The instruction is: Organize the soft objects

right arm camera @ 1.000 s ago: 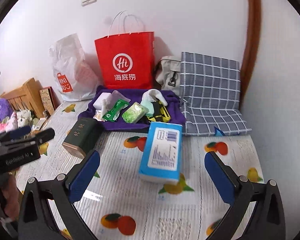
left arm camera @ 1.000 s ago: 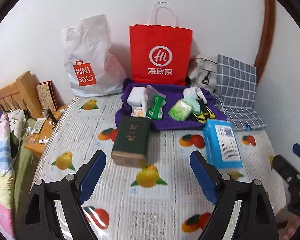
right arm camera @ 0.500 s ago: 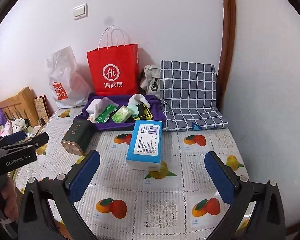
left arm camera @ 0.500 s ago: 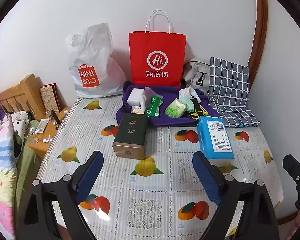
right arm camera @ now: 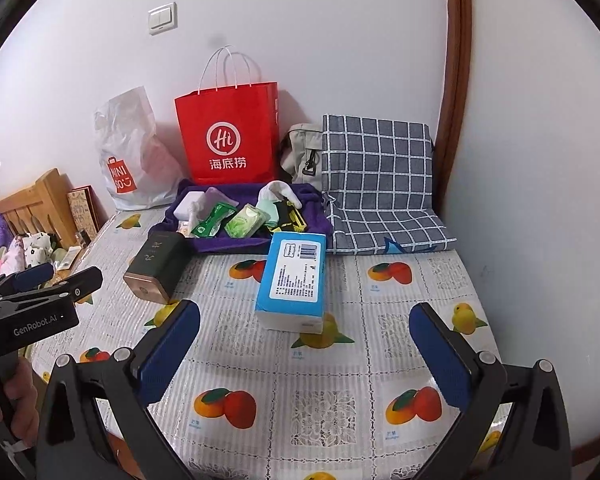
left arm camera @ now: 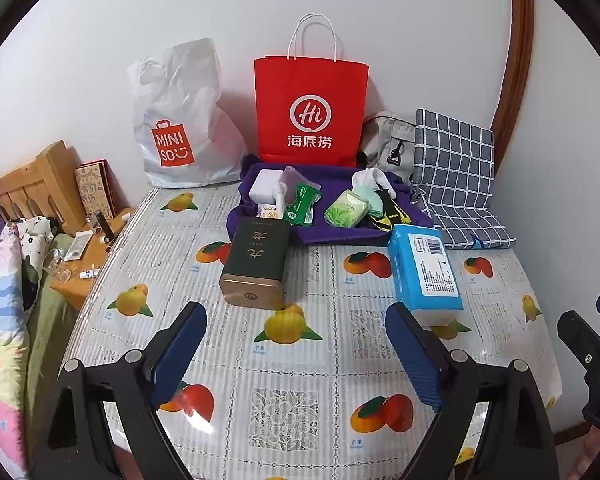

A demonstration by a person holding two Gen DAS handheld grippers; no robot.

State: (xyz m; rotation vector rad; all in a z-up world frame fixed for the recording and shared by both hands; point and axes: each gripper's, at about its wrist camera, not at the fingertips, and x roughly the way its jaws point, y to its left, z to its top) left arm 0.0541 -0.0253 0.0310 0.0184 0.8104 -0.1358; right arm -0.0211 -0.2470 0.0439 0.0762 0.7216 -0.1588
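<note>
A purple cloth tray [left arm camera: 340, 236] [right arm camera: 220, 242] lies at the back of the table with small soft packs in it: a green tissue pack [left arm camera: 346, 210] [right arm camera: 246, 221], a green wipes pack [left arm camera: 302, 204], a white pouch [left arm camera: 266, 184] and white socks [left arm camera: 370, 178]. A blue tissue pack [left arm camera: 424, 270] [right arm camera: 296, 276] and a dark green tin [left arm camera: 256, 264] [right arm camera: 156, 264] lie in front of the tray. My left gripper [left arm camera: 296, 344] and right gripper [right arm camera: 304, 348] are open and empty, held above the table's front part.
A red paper bag [left arm camera: 310, 112] [right arm camera: 230, 136], a white Miniso bag [left arm camera: 180, 120], a grey bag [left arm camera: 390, 142] and a checked cushion [left arm camera: 456, 184] [right arm camera: 376, 188] stand along the back wall. A wooden bed frame [left arm camera: 28, 184] and bedding lie left of the fruit-print table [left arm camera: 300, 380].
Both grippers have pulled back and up from the table, so the objects look smaller and farther. Nothing on the table has moved.
</note>
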